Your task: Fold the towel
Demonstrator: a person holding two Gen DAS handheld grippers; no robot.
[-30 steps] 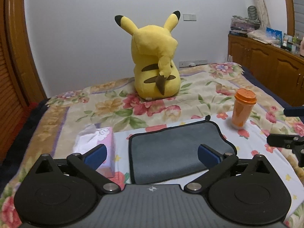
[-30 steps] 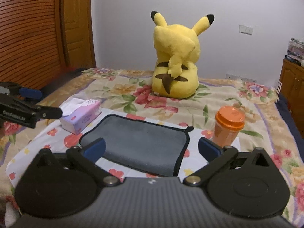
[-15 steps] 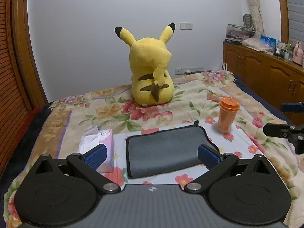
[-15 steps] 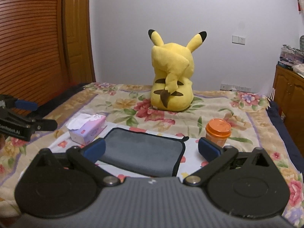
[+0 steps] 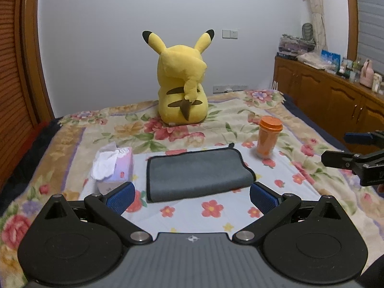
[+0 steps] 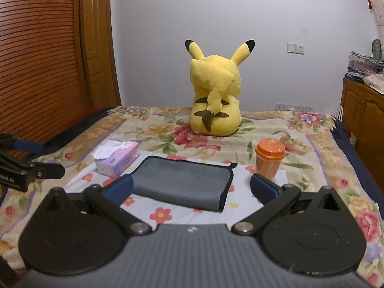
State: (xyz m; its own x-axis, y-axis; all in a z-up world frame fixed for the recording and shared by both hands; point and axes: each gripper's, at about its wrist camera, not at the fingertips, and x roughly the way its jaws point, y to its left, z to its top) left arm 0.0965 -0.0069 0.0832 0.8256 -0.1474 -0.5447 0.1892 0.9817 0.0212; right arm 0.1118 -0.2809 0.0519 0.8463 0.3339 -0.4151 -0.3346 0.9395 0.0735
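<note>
A grey towel with a black hem [image 5: 196,172] lies folded flat on the floral bedspread; it also shows in the right wrist view [image 6: 184,182]. My left gripper [image 5: 190,198] is open and empty, held back from the towel's near edge. My right gripper [image 6: 190,189] is open and empty, also short of the towel. The right gripper shows at the right edge of the left wrist view [image 5: 345,148], and the left gripper at the left edge of the right wrist view [image 6: 40,158].
A tissue box [image 5: 112,165] stands left of the towel, an orange lidded cup [image 5: 267,136] to its right. A yellow plush toy [image 5: 182,84] sits at the back of the bed. Wooden cabinets [image 5: 336,100] line the right wall, a wooden door [image 6: 48,60] the left.
Both grippers have pulled back and up from the towel, which now looks smaller and farther away. The towel, cup and tissue box have not moved.
</note>
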